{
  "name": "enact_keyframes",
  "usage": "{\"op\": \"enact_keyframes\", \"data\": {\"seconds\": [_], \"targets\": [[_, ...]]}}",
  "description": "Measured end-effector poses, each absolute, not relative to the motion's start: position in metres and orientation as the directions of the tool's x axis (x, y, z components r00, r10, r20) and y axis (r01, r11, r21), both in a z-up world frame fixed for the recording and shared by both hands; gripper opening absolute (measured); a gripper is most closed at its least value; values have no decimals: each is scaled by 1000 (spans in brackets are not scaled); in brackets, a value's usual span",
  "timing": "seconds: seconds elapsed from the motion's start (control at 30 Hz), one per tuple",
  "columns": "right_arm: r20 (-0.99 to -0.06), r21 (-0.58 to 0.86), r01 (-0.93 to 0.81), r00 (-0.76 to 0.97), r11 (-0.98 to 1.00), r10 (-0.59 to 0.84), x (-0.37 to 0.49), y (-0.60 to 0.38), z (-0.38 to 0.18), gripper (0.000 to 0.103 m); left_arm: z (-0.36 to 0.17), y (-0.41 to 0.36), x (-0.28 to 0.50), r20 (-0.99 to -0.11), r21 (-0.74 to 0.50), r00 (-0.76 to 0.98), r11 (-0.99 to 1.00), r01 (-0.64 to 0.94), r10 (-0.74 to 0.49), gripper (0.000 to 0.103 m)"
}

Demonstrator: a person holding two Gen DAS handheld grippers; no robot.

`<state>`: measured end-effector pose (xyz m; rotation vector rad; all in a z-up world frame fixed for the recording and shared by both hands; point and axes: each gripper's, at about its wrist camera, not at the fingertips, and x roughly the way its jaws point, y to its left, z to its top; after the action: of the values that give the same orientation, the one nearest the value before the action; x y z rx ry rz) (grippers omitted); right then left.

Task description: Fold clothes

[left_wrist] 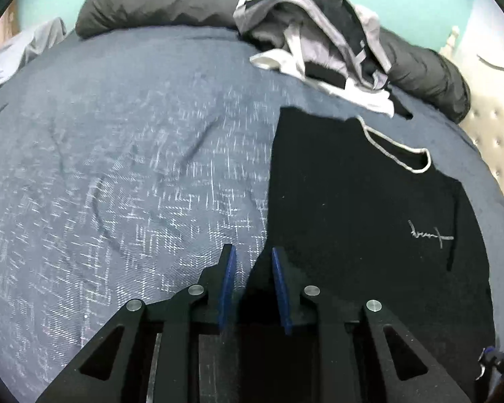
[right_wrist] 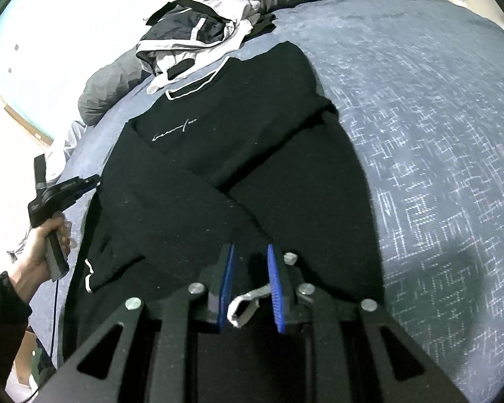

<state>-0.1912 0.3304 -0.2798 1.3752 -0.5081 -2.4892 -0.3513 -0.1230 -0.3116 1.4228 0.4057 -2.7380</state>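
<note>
Black cloth fills the near part of the bed: a black sweatshirt (right_wrist: 238, 154) lies flat, chest up, with both long sleeves laid across its front so they cross. That much of the folding looks done. It is long, not a small bundle, so I think the bottom needs to go up toward the white-edged neck.

Right at the near edge, the right gripper (right_wrist: 250, 288) has its blue pads a little apart, with a pale strip of cloth (right_wrist: 247, 302) lying between them. I cannot tell if it is pinched tight. It points low over the hem.

The left gripper (left_wrist: 252, 285) sits at the other side edge of the sweatshirt. Its pads are a little apart too, and nothing I can see is caught in them. In the right view, a hand (right_wrist: 45, 241) grips its handle, tipped toward the cloth.

Farther off, a messy pile of clothes (left_wrist: 319, 40) waits on the blue bedcover (left_wrist: 134, 168). Behind it lie dark pillows (left_wrist: 158, 3).
</note>
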Motion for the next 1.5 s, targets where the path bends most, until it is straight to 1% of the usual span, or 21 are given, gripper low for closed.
{"op": "enact_keyframes", "data": {"seconds": [0.07,0.13,0.2,0.27,0.4,0.47,0.53,0.57,0.6,0.7,0.73,0.77,0.8,0.83,0.87,0.9,1.03,1.17,1.23,1.5], "targets": [[-763,416,56,-522,-908,-382,-192,329,-279,18,-316,-133,-351,-814,-246,-572,-951,185,99,24],[-762,417,55,-523,-907,-382,-193,329,-279,18,-317,-141,-347,-819,-249,-568,-943,222,83,19],[-761,418,51,-525,-907,-380,-193,329,-279,18,-314,-148,-339,-821,-247,-567,-937,246,67,19],[-760,417,47,-530,-908,-377,-194,331,-278,18,-308,-152,-329,-816,-255,-573,-937,237,77,19],[-752,412,44,-547,-910,-367,-193,332,-273,18,-289,-151,-300,-819,-268,-560,-948,173,129,20],[-746,406,43,-562,-913,-358,-191,333,-267,18,-275,-149,-281,-818,-268,-555,-953,138,149,23],[-741,401,37,-574,-915,-348,-189,335,-260,22,-261,-147,-263,-817,-279,-549,-954,111,175,33],[-741,401,33,-575,-915,-346,-188,337,-257,22,-256,-145,-255,-820,-281,-541,-955,98,186,37],[-741,402,29,-576,-915,-344,-186,339,-254,22,-250,-144,-244,-825,-283,-529,-955,82,199,42],[-755,407,45,-545,-912,-364,-179,344,-245,23,-238,-137,-211,-836,-283,-499,-958,37,228,49],[-773,399,55,-517,-915,-368,-174,345,-244,26,-235,-135,-201,-839,-285,-490,-958,26,236,55],[-791,391,65,-487,-918,-372,-170,347,-242,31,-233,-134,-190,-840,-290,-483,-957,19,245,58],[-807,384,75,-456,-920,-374,-165,348,-241,33,-232,-133,-180,-840,-299,-478,-954,14,256,63],[-817,398,82,-421,-914,-394,-161,351,-241,38,-231,-132,-170,-838,-312,-475,-950,14,268,63],[-825,413,88,-386,-907,-413,-156,353,-242,39,-232,-131,-161,-837,-326,-469,-945,14,282,63],[-837,404,85,-367,-911,-406,-149,356,-242,40,-233,-131,-151,-836,-343,-460,-939,15,298,63],[-882,360,73,-297,-930,-365,-120,369,-242,50,-242,-124,-118,-847,-371,-415,-929,13,332,63],[-882,412,31,-239,-911,-407,-94,379,-248,57,-261,-118,-91,-864,-384,-358,-923,16,353,63],[-885,416,27,-216,-909,-412,-87,376,-252,59,-271,-115,-81,-875,-388,-324,-921,24,360,63],[-896,421,17,-147,-907,-419,-62,365,-266,61,-293,-107,-57,-885,-412,-249,-911,24,394,63]]}}
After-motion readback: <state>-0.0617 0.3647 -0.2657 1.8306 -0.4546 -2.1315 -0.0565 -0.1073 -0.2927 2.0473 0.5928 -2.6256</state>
